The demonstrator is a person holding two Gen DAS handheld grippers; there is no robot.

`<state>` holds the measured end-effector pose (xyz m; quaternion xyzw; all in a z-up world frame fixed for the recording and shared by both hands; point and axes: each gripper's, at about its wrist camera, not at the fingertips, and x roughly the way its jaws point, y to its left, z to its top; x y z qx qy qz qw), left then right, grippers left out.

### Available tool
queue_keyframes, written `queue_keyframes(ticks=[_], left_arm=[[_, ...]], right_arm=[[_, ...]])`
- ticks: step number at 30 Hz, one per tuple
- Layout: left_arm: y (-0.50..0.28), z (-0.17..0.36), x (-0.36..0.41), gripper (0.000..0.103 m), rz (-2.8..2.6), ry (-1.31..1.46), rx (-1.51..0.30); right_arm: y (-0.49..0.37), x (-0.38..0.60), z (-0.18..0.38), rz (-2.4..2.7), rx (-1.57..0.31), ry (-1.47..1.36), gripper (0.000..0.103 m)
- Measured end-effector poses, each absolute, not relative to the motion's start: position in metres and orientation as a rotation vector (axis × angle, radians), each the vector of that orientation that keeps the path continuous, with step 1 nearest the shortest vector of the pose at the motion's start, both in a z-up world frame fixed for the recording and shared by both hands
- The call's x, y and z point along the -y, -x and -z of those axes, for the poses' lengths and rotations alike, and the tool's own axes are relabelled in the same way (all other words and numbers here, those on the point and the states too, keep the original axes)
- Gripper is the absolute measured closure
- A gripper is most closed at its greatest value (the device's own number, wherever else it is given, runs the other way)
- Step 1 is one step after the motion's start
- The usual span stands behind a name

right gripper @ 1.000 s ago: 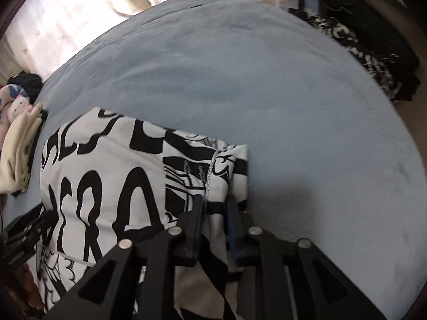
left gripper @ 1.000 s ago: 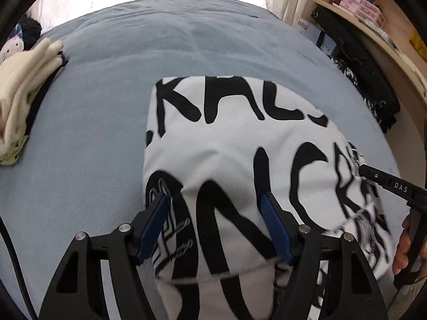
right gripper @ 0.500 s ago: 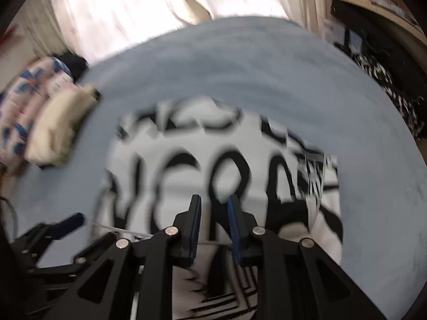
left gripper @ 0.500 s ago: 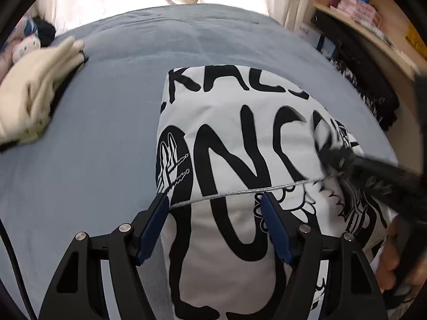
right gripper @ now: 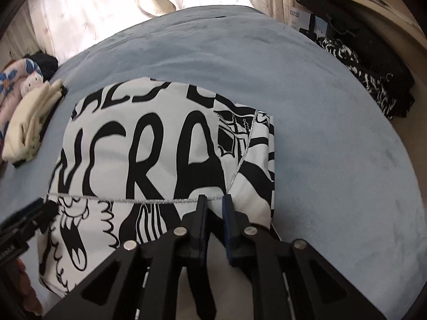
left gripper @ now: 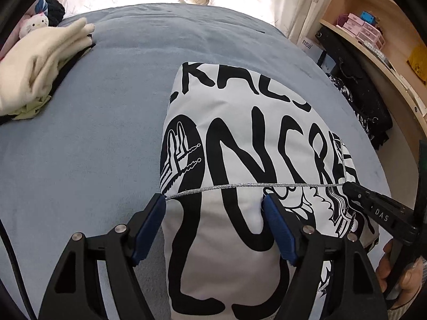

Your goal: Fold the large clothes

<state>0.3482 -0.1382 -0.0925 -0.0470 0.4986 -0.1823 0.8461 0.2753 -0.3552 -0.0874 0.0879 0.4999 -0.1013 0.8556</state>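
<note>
The near end of the printed garment (left gripper: 240, 138) is cut off by the lower edge of the left wrist view, and the black lettering at its far fold is only partly shown and cannot be read. In the right wrist view, the cloth directly below the garment's silver-trimmed hem (right gripper: 149, 200) is covered by the right gripper (right gripper: 213, 202), so whether fabric is pinched between the nearly closed fingers cannot be told. Beside the garment's left edge there, the left gripper (right gripper: 29, 213) is blurred and cut off.
</note>
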Motion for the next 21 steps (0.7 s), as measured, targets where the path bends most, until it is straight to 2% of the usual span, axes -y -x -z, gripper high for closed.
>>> queue_keyframes(ticks=[2, 4, 8, 10, 12, 18, 20, 21], left_arm=[[-0.347, 0.091, 0.138, 0.026, 0.368, 0.097, -1.062], [-0.345, 0.088, 0.137, 0.023, 0.349, 0.097, -1.068], [-0.336, 0.081, 0.129, 0.023, 0.339, 0.108, -1.089], [-0.328, 0.076, 0.122, 0.023, 0.326, 0.111, -1.091], [-0.315, 0.066, 0.114, 0.023, 0.328, 0.118, -1.069], [-0.279, 0.036, 0.095, 0.022, 0.359, 0.096, -1.015], [-0.267, 0.026, 0.09, 0.011, 0.385, 0.098, -1.009], [-0.262, 0.021, 0.088, 0.001, 0.406, 0.104, -1.01]], right_arm=[[-0.275, 0.354, 0.09, 0.19, -1.061, -0.216, 0.079], [-0.275, 0.352, 0.09, 0.167, -1.065, -0.245, 0.063], [-0.269, 0.342, 0.084, 0.137, -1.079, -0.268, 0.042], [-0.263, 0.338, 0.079, 0.097, -1.092, -0.303, 0.018], [-0.255, 0.332, 0.071, 0.084, -1.085, -0.318, 0.013], [-0.214, 0.319, 0.05, 0.03, -1.043, -0.423, 0.012], [-0.201, 0.316, 0.045, 0.025, -1.04, -0.446, 0.011], [-0.197, 0.315, 0.043, 0.024, -1.039, -0.447, 0.011]])
